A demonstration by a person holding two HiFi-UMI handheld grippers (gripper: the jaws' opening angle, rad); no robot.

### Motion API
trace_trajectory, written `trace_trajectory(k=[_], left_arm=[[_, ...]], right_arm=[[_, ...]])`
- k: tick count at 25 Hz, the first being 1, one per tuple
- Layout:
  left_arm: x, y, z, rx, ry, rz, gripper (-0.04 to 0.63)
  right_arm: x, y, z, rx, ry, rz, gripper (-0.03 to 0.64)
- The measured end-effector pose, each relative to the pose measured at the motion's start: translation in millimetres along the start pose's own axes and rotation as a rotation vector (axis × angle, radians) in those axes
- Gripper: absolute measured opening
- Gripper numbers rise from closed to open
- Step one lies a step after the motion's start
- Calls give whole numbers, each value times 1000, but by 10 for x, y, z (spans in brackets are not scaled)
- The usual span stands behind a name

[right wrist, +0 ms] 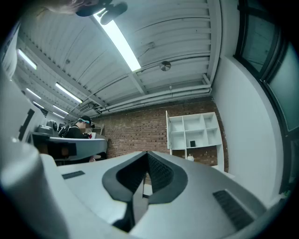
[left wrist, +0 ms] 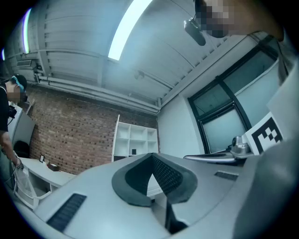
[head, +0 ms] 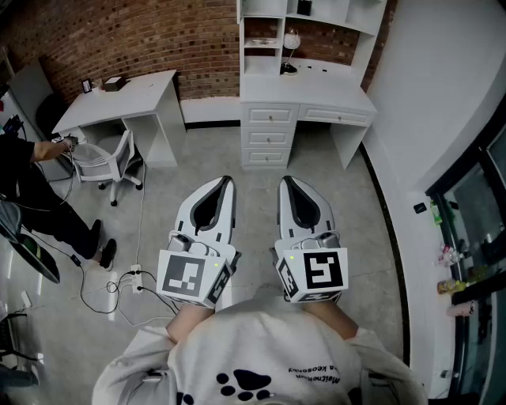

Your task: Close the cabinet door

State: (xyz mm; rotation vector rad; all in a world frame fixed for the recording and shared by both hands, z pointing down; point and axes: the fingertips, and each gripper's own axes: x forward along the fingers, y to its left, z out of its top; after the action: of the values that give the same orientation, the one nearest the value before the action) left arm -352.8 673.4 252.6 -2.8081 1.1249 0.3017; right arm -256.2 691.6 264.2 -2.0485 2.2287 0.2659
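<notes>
My left gripper [head: 227, 182] and right gripper [head: 285, 182] are held side by side above the floor, both pointing at a white shelf cabinet [head: 312, 16] on a white desk with drawers [head: 273, 115]. Each pair of jaws is shut with nothing between them, as the left gripper view [left wrist: 152, 155] and the right gripper view [right wrist: 147, 153] both show. The cabinet [right wrist: 194, 133] stands well ahead, out of reach. A narrow white door panel [right wrist: 167, 130] juts out at the cabinet's left edge, seen nearly edge-on. The cabinet [left wrist: 135, 140] also appears beyond the left jaws.
A second white desk [head: 126, 99] and an office chair [head: 107, 158] stand at the left. A person in dark clothes [head: 32, 190] is beside them. Cables and a power strip [head: 130, 278] lie on the floor. A dark window wall [head: 474, 213] runs along the right.
</notes>
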Motion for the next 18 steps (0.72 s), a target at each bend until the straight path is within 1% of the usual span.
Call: trace_trajectory(k=[8, 14, 18], left_arm=[[246, 138, -26, 7, -26, 0, 8], [661, 367, -130, 13, -29, -1, 8], [1092, 605, -230, 1, -27, 3, 8]], right_arm=[[280, -88, -30, -21, -20, 3, 18], [761, -267, -168, 10, -23, 9, 18], [1182, -462, -213, 5, -39, 11, 18]])
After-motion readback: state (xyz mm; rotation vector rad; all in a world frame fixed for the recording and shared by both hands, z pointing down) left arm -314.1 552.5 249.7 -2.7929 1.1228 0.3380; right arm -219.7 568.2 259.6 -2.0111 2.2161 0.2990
